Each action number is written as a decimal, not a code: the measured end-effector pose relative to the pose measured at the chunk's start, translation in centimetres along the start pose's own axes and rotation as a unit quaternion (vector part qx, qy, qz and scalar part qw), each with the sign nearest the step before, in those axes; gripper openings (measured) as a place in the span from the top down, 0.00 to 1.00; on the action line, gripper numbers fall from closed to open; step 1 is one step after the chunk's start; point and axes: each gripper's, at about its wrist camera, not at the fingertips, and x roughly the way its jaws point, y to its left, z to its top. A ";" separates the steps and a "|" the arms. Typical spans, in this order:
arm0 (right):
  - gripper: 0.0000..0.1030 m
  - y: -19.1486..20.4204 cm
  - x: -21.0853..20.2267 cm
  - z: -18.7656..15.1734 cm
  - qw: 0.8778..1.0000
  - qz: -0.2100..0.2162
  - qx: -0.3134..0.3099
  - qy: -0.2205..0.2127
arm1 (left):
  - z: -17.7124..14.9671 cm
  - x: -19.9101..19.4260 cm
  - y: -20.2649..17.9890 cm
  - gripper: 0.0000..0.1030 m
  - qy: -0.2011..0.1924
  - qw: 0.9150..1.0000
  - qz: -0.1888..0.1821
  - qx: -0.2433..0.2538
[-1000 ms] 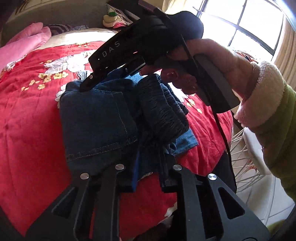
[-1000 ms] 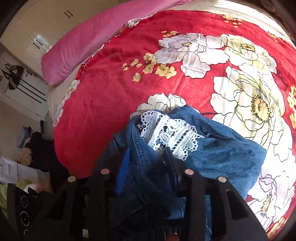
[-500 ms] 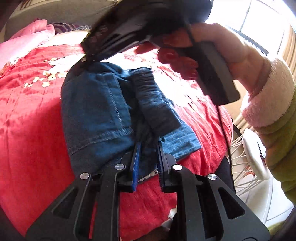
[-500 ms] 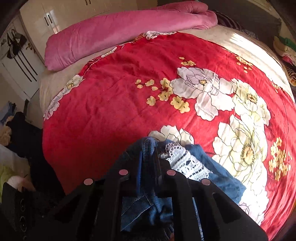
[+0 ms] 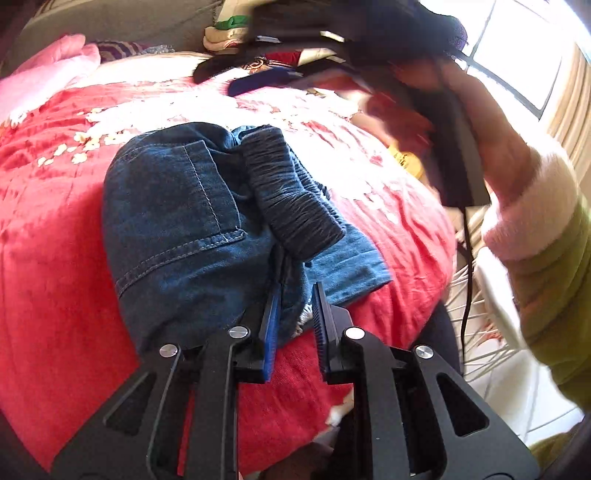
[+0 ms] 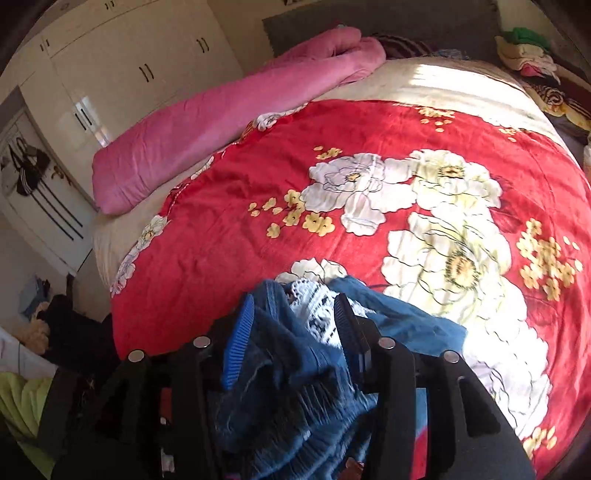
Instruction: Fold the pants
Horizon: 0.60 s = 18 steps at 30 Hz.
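Folded blue denim pants (image 5: 177, 221) lie bunched on the red floral blanket (image 5: 55, 258), the dark gathered waistband (image 5: 291, 206) on top. My left gripper (image 5: 293, 306) pinches the near edge of the pants; its jaws are opening, with denim still filling the gap. My right gripper (image 6: 291, 325) hovers over the pants (image 6: 406, 325) and their white lace trim (image 6: 314, 306); its jaws are opening wide and the pads stand off the cloth. In the left wrist view a hand (image 5: 480, 122) holds that gripper, blurred, high above the bed.
A pink rolled quilt (image 6: 221, 125) lies along the bed's far side. Stacked clothes (image 5: 236, 33) sit at the headboard. White wardrobes (image 6: 129, 74) stand beyond, a window (image 5: 517, 48) and a white wire rack (image 5: 491, 295) beside the bed.
The right gripper closed on the pants' far end, then let go, opened and lifted up and back. The pants settled onto the blanket. The left gripper stayed put.
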 end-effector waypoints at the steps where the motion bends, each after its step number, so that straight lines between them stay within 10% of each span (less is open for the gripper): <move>1: 0.56 -0.2 -1.0 -0.9 1.000 -0.001 0.008 -0.009 | 0.0 -0.5 0.2 0.78 -0.004 1.000 -0.007 -0.004; 18: 0.54 2.5 -5.3 -12.1 0.996 0.014 0.034 -0.084 | 4.8 -4.6 5.0 0.69 -0.060 0.994 0.060 -0.062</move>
